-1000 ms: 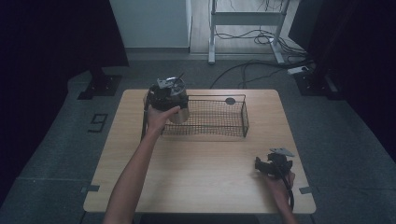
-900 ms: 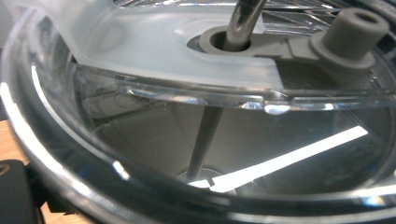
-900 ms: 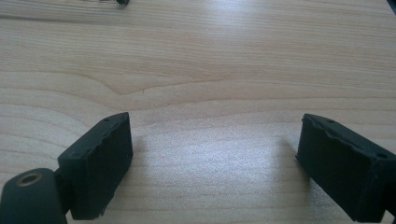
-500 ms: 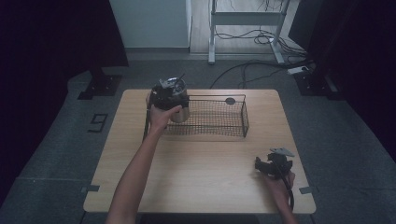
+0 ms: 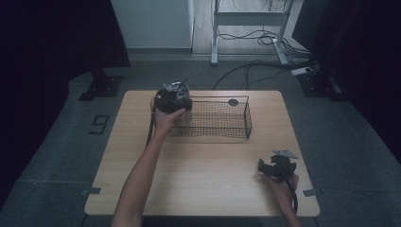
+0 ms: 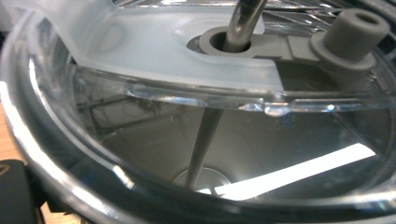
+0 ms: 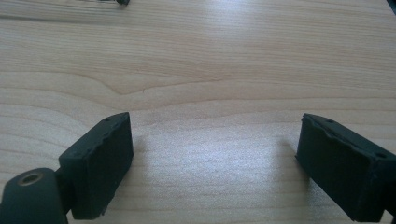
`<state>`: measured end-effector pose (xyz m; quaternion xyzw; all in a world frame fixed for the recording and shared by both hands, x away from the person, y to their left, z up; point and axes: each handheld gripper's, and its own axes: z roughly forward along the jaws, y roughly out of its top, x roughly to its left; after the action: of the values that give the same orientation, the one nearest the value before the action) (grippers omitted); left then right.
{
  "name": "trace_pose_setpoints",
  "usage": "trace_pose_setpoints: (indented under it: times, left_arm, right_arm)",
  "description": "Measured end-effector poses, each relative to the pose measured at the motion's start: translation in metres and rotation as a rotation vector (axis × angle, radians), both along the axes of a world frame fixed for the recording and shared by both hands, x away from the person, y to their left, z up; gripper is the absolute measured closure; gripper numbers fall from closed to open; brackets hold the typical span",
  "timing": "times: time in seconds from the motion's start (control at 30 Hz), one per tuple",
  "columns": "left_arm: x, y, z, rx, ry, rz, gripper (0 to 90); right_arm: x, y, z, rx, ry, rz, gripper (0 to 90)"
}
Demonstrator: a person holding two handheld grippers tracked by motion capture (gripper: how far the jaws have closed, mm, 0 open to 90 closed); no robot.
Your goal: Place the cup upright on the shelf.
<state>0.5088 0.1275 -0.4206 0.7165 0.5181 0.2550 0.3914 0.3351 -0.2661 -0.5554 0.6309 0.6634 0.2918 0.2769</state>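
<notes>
Jaws of the right gripper (image 7: 214, 163) stand spread wide apart in the right gripper view, with nothing between them but bare wood; they sit low over the bench (image 7: 224, 60), casting soft shadows on the grain; in the high view this gripper (image 5: 276, 166) rests near the bench's (image 5: 208, 189) front right corner, held in the person's right hand (image 5: 283, 182), its cable trailing back toward the edge.

Jaws of the left gripper cannot be made out in the left gripper view, so whether they are spread or pinching something I cannot tell; only a dark corner of the tool shows at the lower left; that view looks straight down, from very close, into a clear cup (image 6: 140, 154) with a translucent lid (image 6: 154, 51); a metal straw (image 6: 205, 135) passes through a grey plug in the lid and runs down to the cup's bottom; a grey stopper (image 6: 355, 32) stands beside the hole.

In the high view the left gripper (image 5: 171, 99) is at the far left of the bench, right at the cup (image 5: 181, 113), which stands at the left end of a wire basket (image 5: 222, 127); whether the cup is inside the basket or just against it I cannot tell; the left hand (image 5: 165, 120) grips the tool from behind; a small dark round thing (image 5: 233, 102) lies at the basket's far rim.
</notes>
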Motion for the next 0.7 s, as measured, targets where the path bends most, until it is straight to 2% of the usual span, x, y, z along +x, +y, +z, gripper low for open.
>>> trace_pose_setpoints:
  times: [0.33, 0.7]
  left_arm:
    - [0.006, 0.006, -0.018, 0.009, 0.035, 0.033, 4.1]
    - [0.008, 0.004, -0.031, 0.017, 0.059, 0.030, 4.1]
  right_arm:
    - [0.000, 0.000, 0.000, 0.000, 0.000, 0.000, 10.6]
    - [0.000, 0.000, 0.000, -0.001, -0.001, 0.000, 10.5]
